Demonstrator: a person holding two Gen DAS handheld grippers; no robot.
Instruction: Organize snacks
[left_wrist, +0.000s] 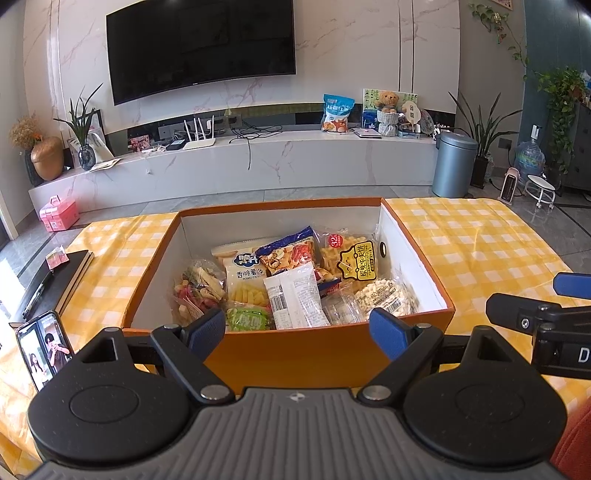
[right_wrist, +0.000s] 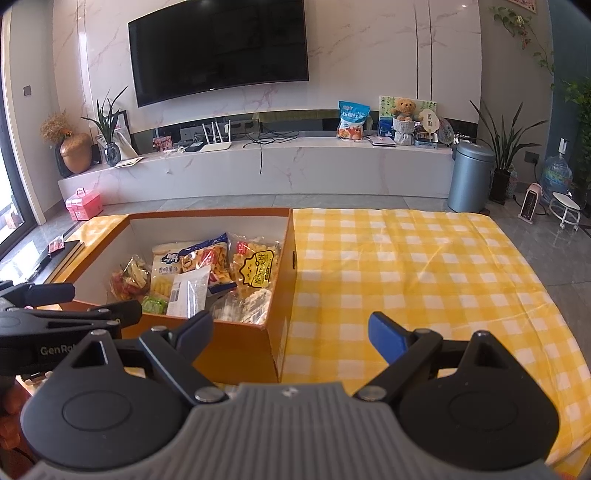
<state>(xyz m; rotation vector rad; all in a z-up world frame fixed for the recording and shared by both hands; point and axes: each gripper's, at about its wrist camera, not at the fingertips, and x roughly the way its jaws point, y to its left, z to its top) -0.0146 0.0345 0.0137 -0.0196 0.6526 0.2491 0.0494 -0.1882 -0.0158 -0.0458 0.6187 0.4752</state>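
An orange cardboard box (left_wrist: 280, 352) with white inner walls stands on the yellow checked tablecloth (left_wrist: 469, 240). It holds several snack packs, among them a white potato-stick bag (left_wrist: 245, 275), a blue chips bag (left_wrist: 290, 251), a yellow cracker bag (left_wrist: 352, 260) and a white pack with a barcode (left_wrist: 295, 297). My left gripper (left_wrist: 297, 328) is open and empty, in front of the box's near wall. My right gripper (right_wrist: 291, 332) is open and empty, by the box (right_wrist: 240, 347) at its near right corner. The snacks also show in the right wrist view (right_wrist: 192, 273).
A phone (left_wrist: 42, 350) with a lit screen and a dark notebook (left_wrist: 55, 280) lie on the table left of the box. The tablecloth (right_wrist: 424, 280) runs on to the right of the box. Beyond the table are floor, a TV bench and a bin (left_wrist: 452, 164).
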